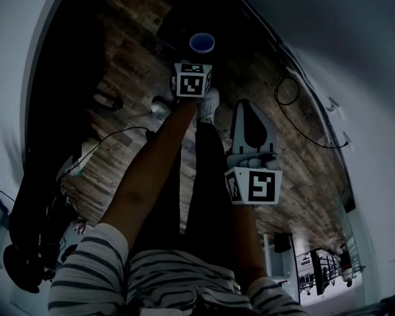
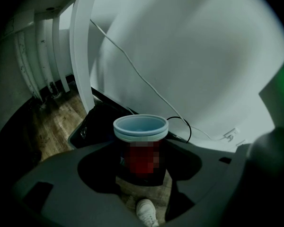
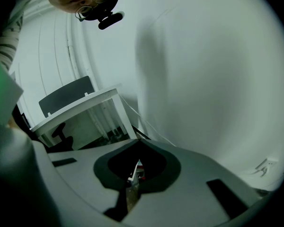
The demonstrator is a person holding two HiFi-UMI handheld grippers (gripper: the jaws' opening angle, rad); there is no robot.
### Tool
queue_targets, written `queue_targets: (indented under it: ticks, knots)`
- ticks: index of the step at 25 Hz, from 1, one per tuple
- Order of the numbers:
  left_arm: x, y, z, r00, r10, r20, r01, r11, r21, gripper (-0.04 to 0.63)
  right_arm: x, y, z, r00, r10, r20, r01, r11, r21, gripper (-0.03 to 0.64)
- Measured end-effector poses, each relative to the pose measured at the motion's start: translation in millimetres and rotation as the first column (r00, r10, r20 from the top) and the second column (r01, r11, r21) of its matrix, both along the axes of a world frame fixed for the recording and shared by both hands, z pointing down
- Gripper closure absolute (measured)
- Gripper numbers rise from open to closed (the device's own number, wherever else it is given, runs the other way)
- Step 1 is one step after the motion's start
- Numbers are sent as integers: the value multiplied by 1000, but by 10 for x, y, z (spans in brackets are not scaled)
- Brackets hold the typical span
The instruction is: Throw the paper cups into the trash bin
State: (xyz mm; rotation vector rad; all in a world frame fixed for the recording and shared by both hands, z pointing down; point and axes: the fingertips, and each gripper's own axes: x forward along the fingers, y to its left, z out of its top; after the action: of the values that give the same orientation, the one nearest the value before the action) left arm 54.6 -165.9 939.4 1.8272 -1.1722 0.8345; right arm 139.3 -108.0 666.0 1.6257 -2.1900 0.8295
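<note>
One paper cup (image 2: 141,145) — one trash bin (image 2: 91,127).

place: office-like room | cues: wood-plank floor (image 1: 128,51), white desk (image 3: 80,108), office chair (image 3: 61,132), wall socket (image 2: 229,135)

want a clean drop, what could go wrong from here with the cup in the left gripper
1. A miss: the paper cup, held upright in the left gripper, seems to sit near the trash bin's near edge, not over its middle. Let go now, it may clip the rim and land on the floor by the shoe.
2. Two rims show, perhaps nested cups; they could separate as they fall.
</note>
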Motion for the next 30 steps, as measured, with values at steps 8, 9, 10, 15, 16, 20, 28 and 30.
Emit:
queue_targets:
  ticks: [8,9,10,15,16,20,28,30]
  knots:
    - [-29,-104,87,998,-63,-29,62,997,-40,313,-12,-42,26,1000,-10,-3,10,1000,-2,598]
    - [-35,-112,101,997,-71,-30,69,997,-46,313,-9,-45,32,1000,-10,-4,10,1000,-4,598]
    - [-39,-114,114,997,-74,-29,73,996,-51,313,-7,-45,37,1000,-11,-5,11,1000,-6,598]
    - [-40,-142,198,998,-57,-3,57,996,-63,313,7,-80,78,1000,-18,-10,18,1000,-10,598]
    - [-38,-152,213,998,-56,0,56,996,-65,313,11,-85,93,1000,-23,-12,22,1000,-13,598]
    - [-56,-184,254,997,-74,3,74,994,-78,313,16,-109,137,999,-38,-16,37,999,-24,598]
    - [-79,-299,304,996,-93,1,92,992,-87,311,13,-193,146,1000,-24,-14,24,999,-24,598]
    - [-105,-339,305,995,-102,5,102,992,-76,305,-1,-201,152,1000,-27,-14,27,999,-23,598]
